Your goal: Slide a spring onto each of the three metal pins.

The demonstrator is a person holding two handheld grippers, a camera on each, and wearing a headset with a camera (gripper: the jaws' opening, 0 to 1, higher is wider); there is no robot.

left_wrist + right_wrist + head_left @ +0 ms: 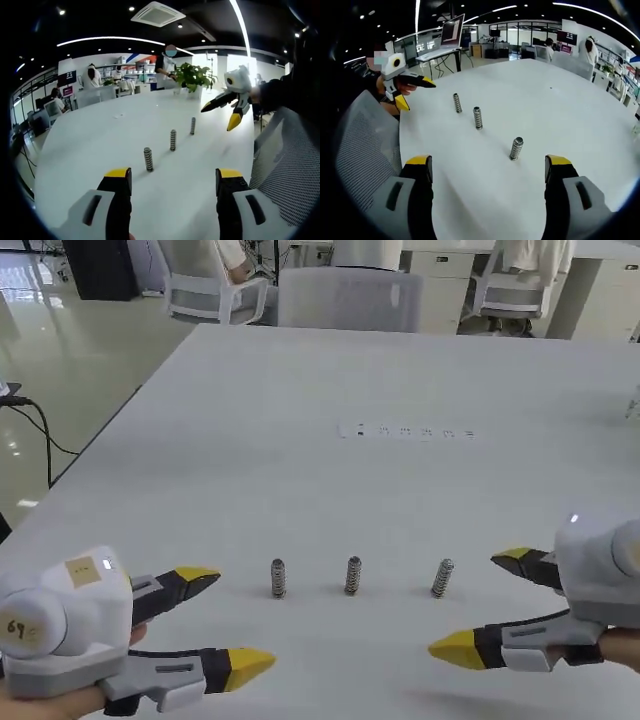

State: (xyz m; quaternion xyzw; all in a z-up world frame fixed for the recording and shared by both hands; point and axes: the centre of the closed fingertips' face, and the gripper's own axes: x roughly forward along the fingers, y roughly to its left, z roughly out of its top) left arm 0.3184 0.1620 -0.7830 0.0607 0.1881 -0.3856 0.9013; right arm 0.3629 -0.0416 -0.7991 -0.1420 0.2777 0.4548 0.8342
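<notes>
Three grey coiled springs stand in a row on the white table (300, 420), on the side nearest the person: left spring (278, 578), middle spring (353, 576) and right spring (443, 578), which leans slightly. The left gripper (243, 618) and right gripper (463, 602) flank the row without touching it, both with jaws spread and empty. The left gripper view adds a potted plant (192, 76) beyond the table; the right gripper view adds a monitor (451, 29).
</notes>
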